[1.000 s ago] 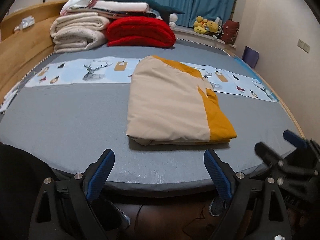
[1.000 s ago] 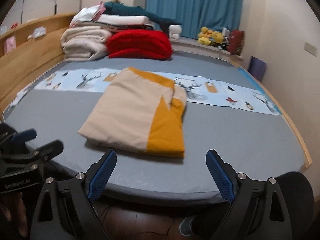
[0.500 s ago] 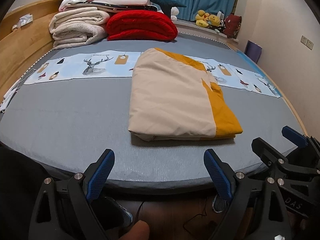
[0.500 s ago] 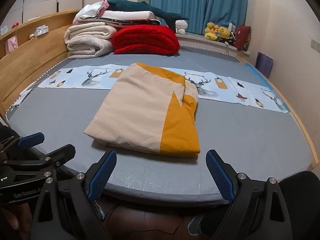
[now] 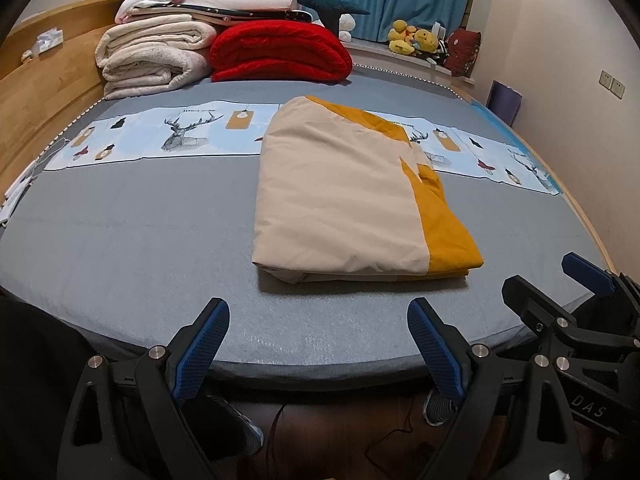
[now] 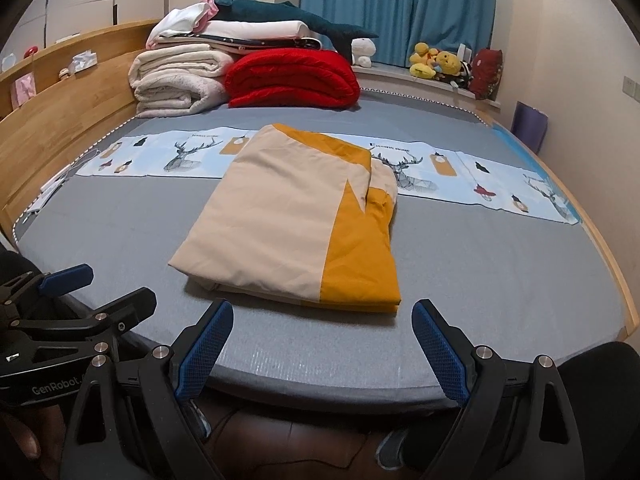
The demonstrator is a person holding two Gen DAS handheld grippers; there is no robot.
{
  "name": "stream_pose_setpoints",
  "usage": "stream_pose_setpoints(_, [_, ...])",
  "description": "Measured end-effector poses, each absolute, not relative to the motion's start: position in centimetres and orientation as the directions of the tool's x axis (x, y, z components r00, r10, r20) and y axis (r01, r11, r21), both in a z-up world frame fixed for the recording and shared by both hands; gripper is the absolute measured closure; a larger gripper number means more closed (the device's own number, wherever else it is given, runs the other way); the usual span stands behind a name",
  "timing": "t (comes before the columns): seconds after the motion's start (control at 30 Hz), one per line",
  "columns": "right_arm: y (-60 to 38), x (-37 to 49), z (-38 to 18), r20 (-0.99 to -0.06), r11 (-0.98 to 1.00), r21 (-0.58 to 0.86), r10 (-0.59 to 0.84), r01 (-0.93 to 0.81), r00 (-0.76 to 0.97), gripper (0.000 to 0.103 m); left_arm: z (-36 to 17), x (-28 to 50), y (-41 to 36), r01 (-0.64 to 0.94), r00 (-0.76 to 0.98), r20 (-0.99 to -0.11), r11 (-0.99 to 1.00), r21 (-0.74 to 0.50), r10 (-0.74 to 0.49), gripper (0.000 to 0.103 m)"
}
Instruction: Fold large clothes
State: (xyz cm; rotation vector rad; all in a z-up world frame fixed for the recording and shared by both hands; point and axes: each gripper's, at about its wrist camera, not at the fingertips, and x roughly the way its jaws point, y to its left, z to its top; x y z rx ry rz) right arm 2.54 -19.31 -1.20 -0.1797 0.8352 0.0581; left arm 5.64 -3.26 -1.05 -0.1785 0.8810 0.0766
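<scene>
A beige and mustard-yellow garment lies folded into a flat rectangle on the grey bed, its near edge close to the bed's front. My left gripper hangs open just off the bed's front edge, nothing between its blue pads. My right gripper is also open and empty, at the same front edge. Each gripper shows in the other's view: the right gripper at the right side, the left gripper at the left side.
Folded white blankets and a red blanket are stacked at the far end of the bed. A printed deer strip crosses the bed under the garment. A wooden board lines the left side. Plush toys sit on the sill.
Both grippers have risen and tilted a little, so the garment sits higher over the bed edge in view. The garment itself has not moved, and both stay open.
</scene>
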Motion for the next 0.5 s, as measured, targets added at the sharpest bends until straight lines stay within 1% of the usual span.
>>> stream_pose_setpoints(0.5, [-19.25,2.56,-1.23,-0.742,0.983,-0.137,-0.022,-0.120,0.670,0.012,-1.35,5.62,-3.29,-0.139,0.629,-0.777,0.982,-0.126,-0.011,0.014])
